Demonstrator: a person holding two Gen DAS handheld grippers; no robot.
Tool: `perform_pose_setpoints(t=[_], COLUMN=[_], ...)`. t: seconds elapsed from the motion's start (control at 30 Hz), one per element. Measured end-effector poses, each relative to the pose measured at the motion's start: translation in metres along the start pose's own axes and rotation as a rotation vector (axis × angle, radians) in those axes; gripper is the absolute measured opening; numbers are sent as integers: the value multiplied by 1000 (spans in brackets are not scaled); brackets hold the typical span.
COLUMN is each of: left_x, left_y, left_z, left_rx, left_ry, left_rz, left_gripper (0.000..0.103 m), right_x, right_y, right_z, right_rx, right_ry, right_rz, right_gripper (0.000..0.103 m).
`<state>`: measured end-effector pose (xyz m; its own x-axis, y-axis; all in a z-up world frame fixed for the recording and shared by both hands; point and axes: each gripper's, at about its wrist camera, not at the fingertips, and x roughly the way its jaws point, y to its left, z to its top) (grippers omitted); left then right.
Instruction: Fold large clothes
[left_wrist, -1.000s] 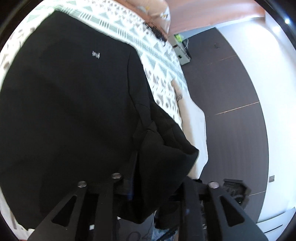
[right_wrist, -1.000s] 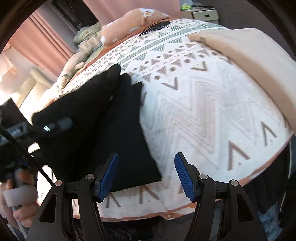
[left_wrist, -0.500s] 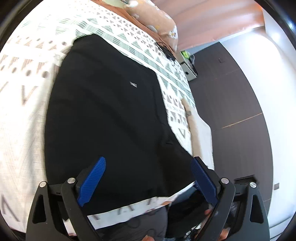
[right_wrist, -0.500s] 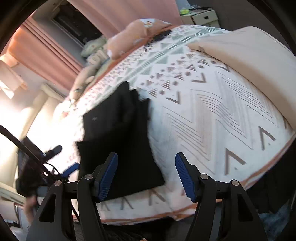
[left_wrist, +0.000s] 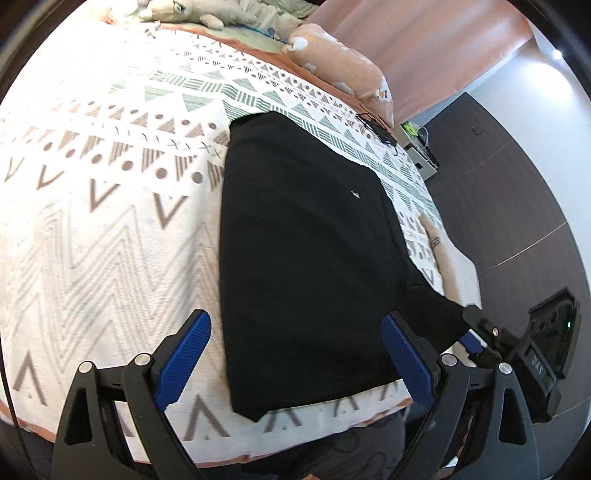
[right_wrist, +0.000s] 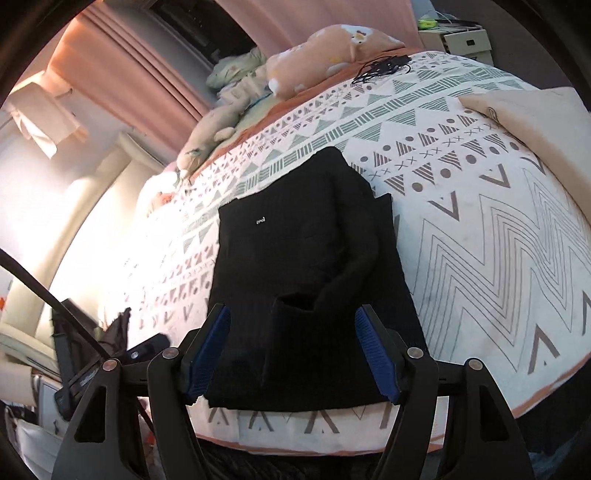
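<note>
A black garment (left_wrist: 306, 258) with a small white logo lies partly folded on the patterned bedspread (left_wrist: 96, 206), near the bed's front edge. In the right wrist view the garment (right_wrist: 306, 266) shows a sleeve folded across its body. My left gripper (left_wrist: 295, 354) is open and empty, held above the garment's near end. My right gripper (right_wrist: 295, 350) is open and empty, also above the garment's near edge. The right gripper's tip (left_wrist: 476, 332) shows at the garment's right corner in the left wrist view.
Plush toys (right_wrist: 325, 51) and a black cable (right_wrist: 384, 68) lie at the far end of the bed. A beige pillow (right_wrist: 535, 114) sits at the right. Pink curtains (right_wrist: 122, 70) hang behind. Dark floor (left_wrist: 517, 206) lies to the right of the bed.
My left gripper let go of the garment's sleeve, opened and drew back from the bed. The sleeve now lies folded on the garment. My right gripper shifted left over the garment's near edge.
</note>
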<state>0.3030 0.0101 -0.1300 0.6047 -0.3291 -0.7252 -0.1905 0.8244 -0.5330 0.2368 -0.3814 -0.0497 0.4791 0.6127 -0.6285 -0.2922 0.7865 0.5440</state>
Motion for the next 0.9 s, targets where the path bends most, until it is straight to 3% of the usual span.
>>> perform_pose_setpoints(t=[0.1, 0.13, 0.23, 0.5, 0.57, 0.73, 0.9], left_x=[-5, -6, -1, 22, 31, 55, 57], left_y=[1, 1, 1, 14, 19, 26, 21], left_z=[-6, -7, -6, -12, -14, -27, -32], left_rx=[27, 35, 51, 24, 6, -36, -27], left_ry=[-16, -22, -29, 18, 44, 127, 138], left_rz=[31, 39, 53, -5, -17, -78, -95], left_gripper=[95, 95, 95, 94, 89, 64, 63], right_x=[7, 9, 9, 20, 24, 34, 28], right_y=[-6, -9, -24, -74, -87, -102, -102], right_z=[4, 5, 7, -7, -14, -27, -33], right_rx=[-20, -27, -26, 36, 80, 113, 125], right_ry=[-12, -10, 1, 12, 23, 30, 34], right_rz=[-48, -55, -67, -78, -88, -99, -133], right_gripper=[64, 40, 16, 8, 7, 5, 4])
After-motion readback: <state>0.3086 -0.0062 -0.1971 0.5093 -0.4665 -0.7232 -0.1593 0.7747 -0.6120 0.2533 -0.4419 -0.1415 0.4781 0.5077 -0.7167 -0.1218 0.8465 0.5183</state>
